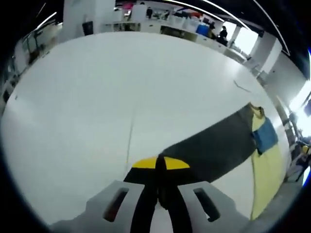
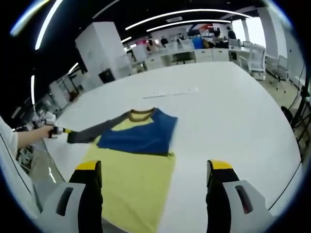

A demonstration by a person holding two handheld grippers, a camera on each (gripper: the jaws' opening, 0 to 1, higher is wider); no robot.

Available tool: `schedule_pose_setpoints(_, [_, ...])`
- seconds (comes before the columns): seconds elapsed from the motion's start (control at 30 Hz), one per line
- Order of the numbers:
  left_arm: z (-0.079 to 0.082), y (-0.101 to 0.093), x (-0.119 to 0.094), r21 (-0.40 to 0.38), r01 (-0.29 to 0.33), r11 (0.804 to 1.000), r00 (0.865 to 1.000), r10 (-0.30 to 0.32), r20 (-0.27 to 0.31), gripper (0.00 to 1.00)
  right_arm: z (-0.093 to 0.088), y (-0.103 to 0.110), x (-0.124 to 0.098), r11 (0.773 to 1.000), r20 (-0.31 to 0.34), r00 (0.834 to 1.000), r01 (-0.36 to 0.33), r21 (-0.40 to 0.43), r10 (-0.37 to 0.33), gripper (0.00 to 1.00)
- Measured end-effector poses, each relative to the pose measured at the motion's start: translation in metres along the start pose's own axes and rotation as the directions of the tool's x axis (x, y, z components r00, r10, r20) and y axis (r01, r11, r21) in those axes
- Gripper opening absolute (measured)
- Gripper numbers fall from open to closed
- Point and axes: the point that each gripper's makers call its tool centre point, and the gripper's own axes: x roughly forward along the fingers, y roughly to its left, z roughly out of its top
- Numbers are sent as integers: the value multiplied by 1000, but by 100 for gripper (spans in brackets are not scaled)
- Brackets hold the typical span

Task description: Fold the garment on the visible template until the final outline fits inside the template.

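Evidently the left gripper (image 1: 160, 167) has its yellow-tipped jaws pressed together on the end of the dark sleeve (image 1: 218, 145), and the cloth runs out from between them in a taut band toward the body of the garment (image 2: 138, 160). Stretching the sleeve straight like this looks like a way to take out slack before it is laid over the body, so that the fold falls along a clean line.

From the right gripper view the same hold appears from the far side: the left gripper (image 2: 54, 130), with a hand (image 2: 36, 135) behind it, sits at the table's near-left edge with the sleeve (image 2: 97, 130) drawn out between it and the shoulder. The garment lies flat on the white table (image 2: 233, 116), yellow across the lower body, blue across the chest (image 2: 141, 136), with a brown collar (image 2: 142, 112) at the far end. It lies to the left of the table's middle, just ahead of the right gripper's jaws.

The right gripper (image 2: 154, 179) has its jaws spread wide apart with nothing between them, hovering over the yellow hem (probably kept free to pin or lift the body once the sleeve comes across).

I cannot make out a template outline on the table. A thin pale strip (image 2: 167, 92) lies beyond the collar, well apart from it. My judgement is that folding has barely begun.
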Motion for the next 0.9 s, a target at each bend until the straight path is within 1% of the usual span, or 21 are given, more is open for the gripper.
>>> schedule_pose_setpoints(0.17, [8,-18,-13,-25,31,999,999,-31,23,0,1,-2,-9,1000,15,1000,4,4,-4,89])
schedule_pose_setpoints(0.3, [19,-35,-24,-69,72,995,996,-67,63,0,2,-4,-18,1000,32,999,8,10,-8,88])
schedule_pose_setpoints(0.37, [23,-41,-29,-75,75,994,995,-69,72,0,1,-5,-22,1000,36,999,9,11,-10,88])
schedule_pose_setpoints(0.47, [27,-51,-36,-36,71,997,995,-69,74,0,0,-6,-28,1000,46,999,12,16,-13,88])
schedule_pose_setpoints(0.6, [35,-62,-45,-35,87,996,992,-83,93,0,-2,-8,-36,1000,54,998,18,20,-19,88])
schedule_pose_setpoints(0.73, [43,-79,-55,4,92,996,990,-92,109,0,-4,-9,-44,1000,64,998,20,22,-21,88])
schedule_pose_setpoints(0.83, [49,-91,-62,18,107,994,986,-109,123,0,-5,-10,-49,999,67,997,24,23,-25,88])
schedule_pose_setpoints(0.9, [56,-103,-68,32,126,992,982,-129,136,0,-6,-12,-53,999,72,997,27,25,-29,88])
